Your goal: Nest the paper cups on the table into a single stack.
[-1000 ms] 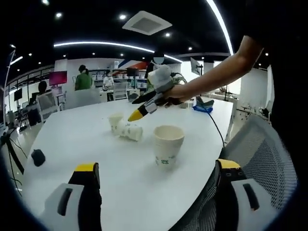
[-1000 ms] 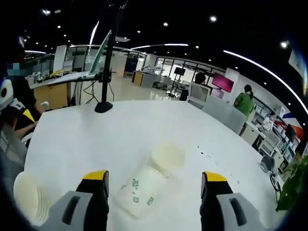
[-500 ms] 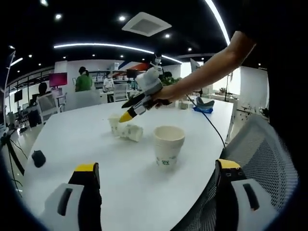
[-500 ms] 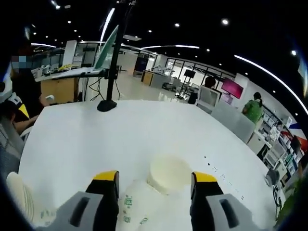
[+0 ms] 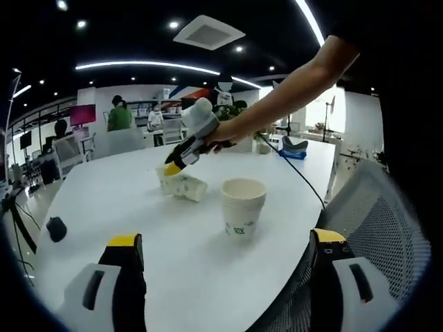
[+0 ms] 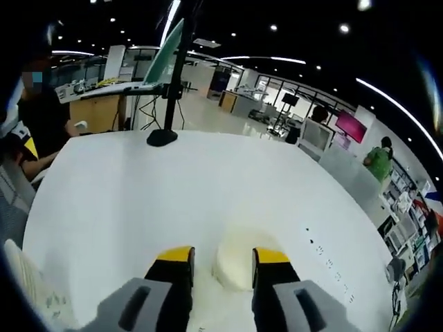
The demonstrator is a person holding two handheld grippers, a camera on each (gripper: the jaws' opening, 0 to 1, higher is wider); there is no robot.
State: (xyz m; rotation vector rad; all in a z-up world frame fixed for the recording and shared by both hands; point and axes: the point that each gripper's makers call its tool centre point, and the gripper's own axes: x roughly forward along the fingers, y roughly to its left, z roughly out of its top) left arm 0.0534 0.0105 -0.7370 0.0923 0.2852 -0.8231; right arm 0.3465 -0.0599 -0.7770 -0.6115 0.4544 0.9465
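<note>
A white bench (image 5: 173, 242) carries three paper cups. In the left gripper view, an upright cup (image 5: 243, 206) stands open end up, with small green markings too small to read. Behind it a tipped cup (image 5: 185, 187) lies on its side, long axis along the bench, beside a third cup (image 5: 165, 177). The right gripper (image 5: 173, 166) reaches down to them. In the right gripper view its fingers (image 6: 174, 257) are narrowed around that third cup's (image 6: 239, 257) rim. The left gripper (image 5: 225, 242) hangs near the bench edge, fingers (image 5: 124, 243) spread wide, holding nothing.
</note>
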